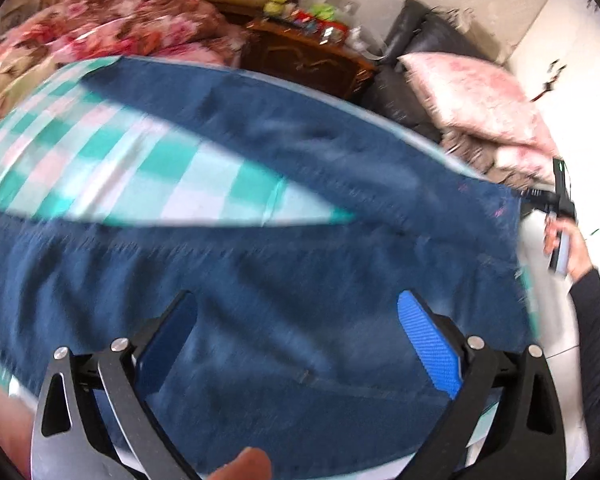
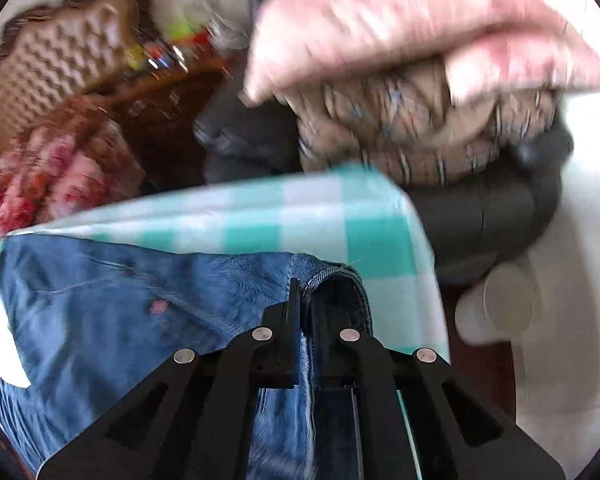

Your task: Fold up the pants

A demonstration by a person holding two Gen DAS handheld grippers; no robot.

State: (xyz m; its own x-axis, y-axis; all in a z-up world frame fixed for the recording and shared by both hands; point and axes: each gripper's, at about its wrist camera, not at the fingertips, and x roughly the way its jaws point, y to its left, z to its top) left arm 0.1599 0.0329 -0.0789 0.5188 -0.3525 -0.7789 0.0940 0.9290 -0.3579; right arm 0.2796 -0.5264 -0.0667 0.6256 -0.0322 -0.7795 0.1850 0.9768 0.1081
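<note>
Found the pants (image 1: 300, 280) spread flat on the checked cloth of the table (image 1: 140, 160), with the long axis running crosswise in the left wrist view: two legs splayed apart toward the left, joined toward the right. Saw the left claw (image 1: 296, 304) gaping wide above the nearer leg, denim showing between its blue pads (image 1: 428, 344), nothing gripped. Could not tell through the blur whether it touched the cloth or hovered. Placed the right claw (image 2: 306, 300) at the far right end of the garment, pinched narrow on a stitched denim edge folded over its tips. Could not tell waistband from hem. Spotted that same claw small at the right rim of the left wrist view, well apart from the left one. Judged the right end already secured and the near leg directly under the left claw, so reckoned the left hand nearer for gathering that leg over the other along its length.
</note>
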